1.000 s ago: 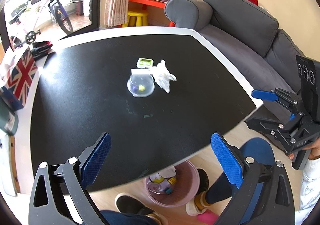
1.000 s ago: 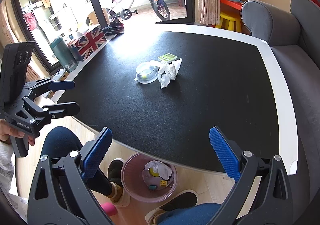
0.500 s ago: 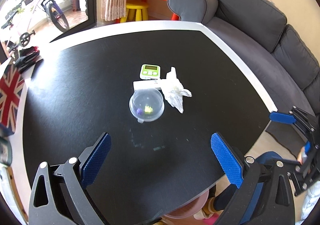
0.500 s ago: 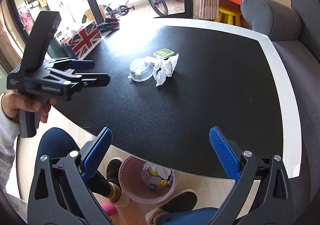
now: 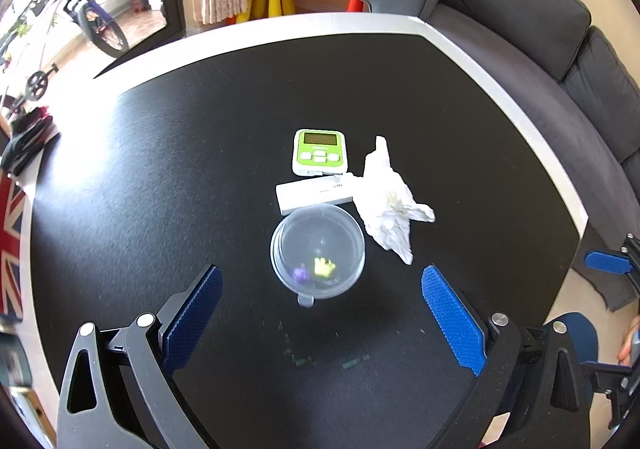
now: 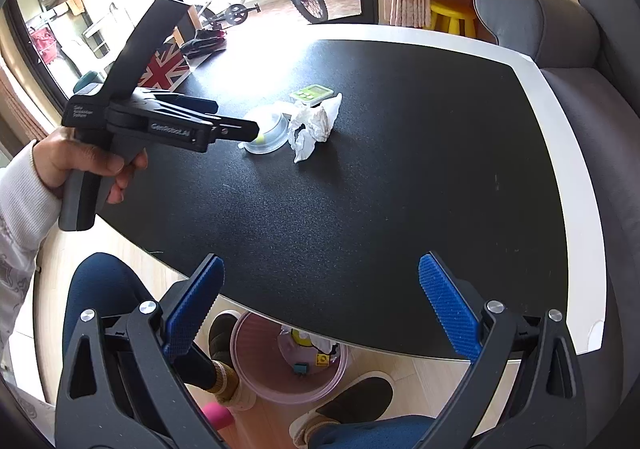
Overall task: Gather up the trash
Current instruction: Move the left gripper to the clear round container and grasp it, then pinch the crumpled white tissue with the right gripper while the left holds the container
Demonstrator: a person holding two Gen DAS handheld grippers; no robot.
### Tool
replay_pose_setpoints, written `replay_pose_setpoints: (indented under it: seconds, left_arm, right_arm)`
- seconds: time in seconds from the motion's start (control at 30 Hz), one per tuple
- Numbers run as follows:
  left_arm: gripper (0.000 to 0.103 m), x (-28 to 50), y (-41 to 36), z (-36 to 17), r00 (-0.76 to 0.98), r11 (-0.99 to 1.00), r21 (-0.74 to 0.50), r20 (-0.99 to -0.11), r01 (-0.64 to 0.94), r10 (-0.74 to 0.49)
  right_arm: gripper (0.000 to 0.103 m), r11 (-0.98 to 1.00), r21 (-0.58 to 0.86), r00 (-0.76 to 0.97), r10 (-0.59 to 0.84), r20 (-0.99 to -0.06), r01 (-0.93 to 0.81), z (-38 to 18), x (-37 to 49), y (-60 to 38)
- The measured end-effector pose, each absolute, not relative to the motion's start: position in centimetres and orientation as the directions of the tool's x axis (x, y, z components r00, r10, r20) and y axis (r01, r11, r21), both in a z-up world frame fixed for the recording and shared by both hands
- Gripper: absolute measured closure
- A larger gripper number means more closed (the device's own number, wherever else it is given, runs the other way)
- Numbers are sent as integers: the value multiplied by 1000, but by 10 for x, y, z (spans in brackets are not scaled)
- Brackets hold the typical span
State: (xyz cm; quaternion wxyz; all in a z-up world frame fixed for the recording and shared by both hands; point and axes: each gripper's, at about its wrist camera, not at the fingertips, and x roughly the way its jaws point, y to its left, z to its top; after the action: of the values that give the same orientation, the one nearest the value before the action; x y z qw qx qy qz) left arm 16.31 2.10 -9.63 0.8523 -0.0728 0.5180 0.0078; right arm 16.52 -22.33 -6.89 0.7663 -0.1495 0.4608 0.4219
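Note:
A clear round plastic container [image 5: 318,251] with small yellow and purple bits inside sits mid-table, beside a crumpled white tissue [image 5: 390,205]. My left gripper [image 5: 320,313] hovers open just short of the container, fingers wide on either side. In the right wrist view the left gripper [image 6: 236,117] is held by a hand, reaching over the container [image 6: 267,129] and tissue [image 6: 314,125]. My right gripper [image 6: 320,305] is open near the table's front edge, above a pink trash bin [image 6: 288,361] on the floor that holds some trash.
A green timer [image 5: 319,151] and a white flat box [image 5: 316,194] lie behind the container on the black table [image 5: 160,169]. A grey sofa [image 5: 540,61] stands to the right. The person's legs and shoes are under the table edge.
My left gripper has moved forward over the table toward the container and tissue, which now look larger and closer. The right gripper has stayed near the front edge, open.

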Motion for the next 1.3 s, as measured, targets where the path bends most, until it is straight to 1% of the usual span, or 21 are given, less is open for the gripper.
replay_pose_setpoints:
  seconds: [0.1,0.2,0.27,0.33,0.37,0.4,0.83,0.87,1.3]
  left_arm:
    - [7,170,18,-105,447,995,-72,-894,-61,-37]
    - [8,172,17,-110,444,996,-76,-895,-47,-47]
    - [20,173,17,-111,445,996,-84,-894,-40,-58]
    - [39,173,17,-114,435,996,-87,-898,-33,-64]
    - [45,173,16,-115,432,996,-81,-900,-30,-60]
    - [48,172,16,-115,433,997,-77,-899,-27,-58]
    - [49,159,18,-102,489,996,-87,-870,-35,-59]
    - [51,156,19,-100,495,995,-87,-867,-37,-58]
    - [51,132,21,-83,543,993,-100,-838,-58,-52]
  right_arm:
    - [7,602,161,218,507,-834,-782,-70,166,-224]
    - [7,607,163,217,504,-836,-778,-71,167,-226]
    - [7,610,164,217,501,-838,-775,-71,168,-227]
    - [7,613,166,216,499,-839,-772,-73,169,-228]
    - [7,614,167,215,499,-840,-771,-73,170,-228]
    - [7,614,168,214,499,-840,-771,-74,170,-229]
    - [7,612,162,215,495,-841,-774,-78,174,-221]
    - [7,612,160,216,494,-842,-775,-78,175,-220]
    - [7,607,138,227,485,-844,-783,-79,197,-200]
